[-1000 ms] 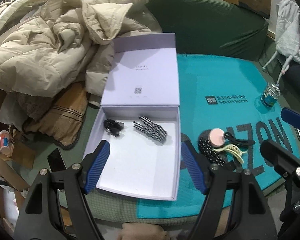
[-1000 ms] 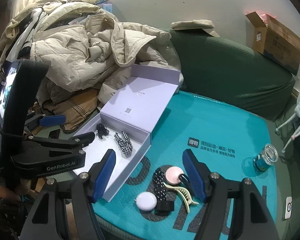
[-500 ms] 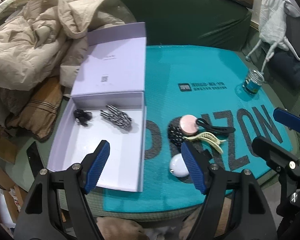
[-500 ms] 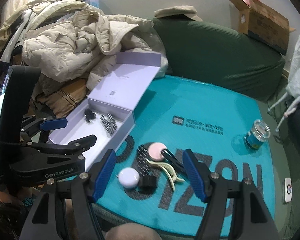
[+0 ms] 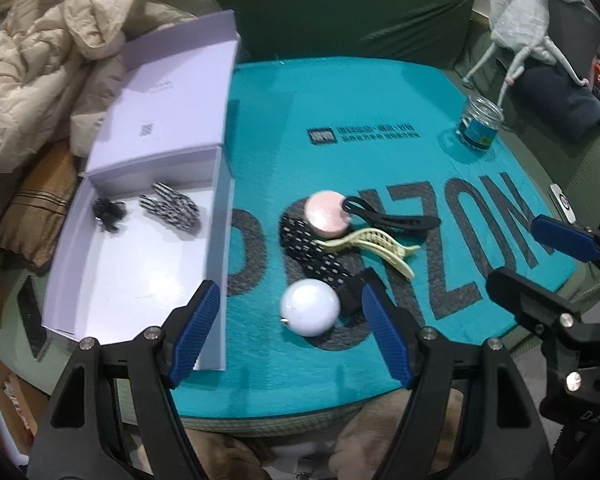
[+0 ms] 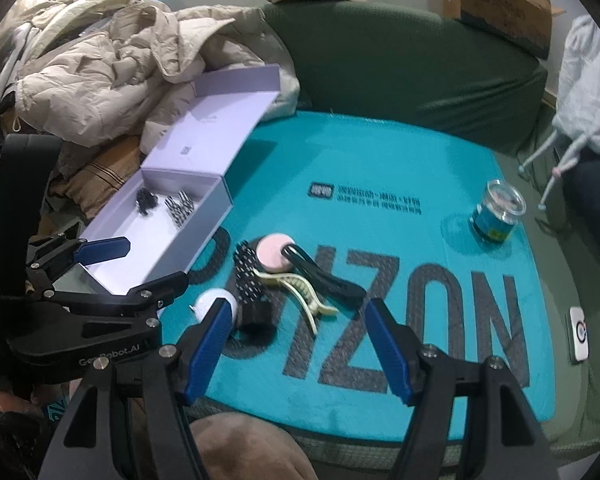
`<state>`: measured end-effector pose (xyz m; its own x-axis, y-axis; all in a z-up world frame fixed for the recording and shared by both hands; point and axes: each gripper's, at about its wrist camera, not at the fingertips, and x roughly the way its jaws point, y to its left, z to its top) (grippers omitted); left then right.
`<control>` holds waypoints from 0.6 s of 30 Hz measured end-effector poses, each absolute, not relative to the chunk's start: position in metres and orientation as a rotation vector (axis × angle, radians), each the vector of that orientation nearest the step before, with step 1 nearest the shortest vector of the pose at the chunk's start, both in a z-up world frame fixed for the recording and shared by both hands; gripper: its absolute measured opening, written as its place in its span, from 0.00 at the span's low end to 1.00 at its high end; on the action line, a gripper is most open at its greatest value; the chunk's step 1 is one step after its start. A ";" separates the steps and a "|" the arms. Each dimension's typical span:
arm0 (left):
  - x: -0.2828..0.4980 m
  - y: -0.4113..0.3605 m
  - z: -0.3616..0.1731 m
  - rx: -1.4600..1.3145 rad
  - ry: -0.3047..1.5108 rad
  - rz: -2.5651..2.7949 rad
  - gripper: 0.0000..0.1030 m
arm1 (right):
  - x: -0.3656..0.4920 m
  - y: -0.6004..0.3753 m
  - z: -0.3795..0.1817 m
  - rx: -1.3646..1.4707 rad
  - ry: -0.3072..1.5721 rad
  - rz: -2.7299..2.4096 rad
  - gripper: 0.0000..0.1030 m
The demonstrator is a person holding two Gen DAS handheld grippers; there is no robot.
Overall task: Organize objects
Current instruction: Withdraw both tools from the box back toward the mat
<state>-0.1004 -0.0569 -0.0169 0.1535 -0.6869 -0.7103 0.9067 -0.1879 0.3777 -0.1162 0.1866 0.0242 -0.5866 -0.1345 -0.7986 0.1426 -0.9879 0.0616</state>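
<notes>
An open lilac box (image 5: pixel 140 280) (image 6: pixel 160 236) lies at the left of the teal mat. It holds a small black clip (image 5: pixel 108 212) and a black-and-white checked clip (image 5: pixel 170 210). On the mat lie a white round case (image 5: pixel 310 306) (image 6: pixel 212 300), a pink round case (image 5: pixel 326 214) (image 6: pixel 274 258), a black dotted clip (image 5: pixel 314 252), a cream claw clip (image 5: pixel 372 246) (image 6: pixel 296 292) and a black clip (image 5: pixel 392 220). My left gripper (image 5: pixel 290 334) is open, just in front of the white case. My right gripper (image 6: pixel 300 350) is open, near the cream clip.
A glass jar (image 5: pixel 478 124) (image 6: pixel 496 210) stands at the mat's far right. Beige jackets (image 6: pixel 112 60) are piled at the back left. A dark green sofa back (image 6: pixel 400 72) runs behind. A small white device (image 6: pixel 579 334) lies right of the mat.
Both grippers have moved right and closer to the pile of clips and round cases. The box has slid to the left of both views. Both stay open.
</notes>
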 end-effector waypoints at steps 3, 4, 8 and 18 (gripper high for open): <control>-0.104 -0.058 -0.029 1.005 0.310 -1.471 0.71 | -0.116 0.193 0.014 1.374 -0.005 -2.657 0.68; -0.104 -0.059 -0.031 1.008 0.316 -1.472 0.71 | -0.116 0.195 0.011 1.383 -0.013 -2.654 0.68; -0.105 -0.065 -0.046 1.036 0.353 -1.465 0.71 | -0.117 0.201 -0.003 1.421 -0.045 -2.632 0.68; -0.101 -0.075 -0.080 1.076 0.430 -1.427 0.71 | -0.122 0.207 -0.044 1.511 -0.081 -2.551 0.68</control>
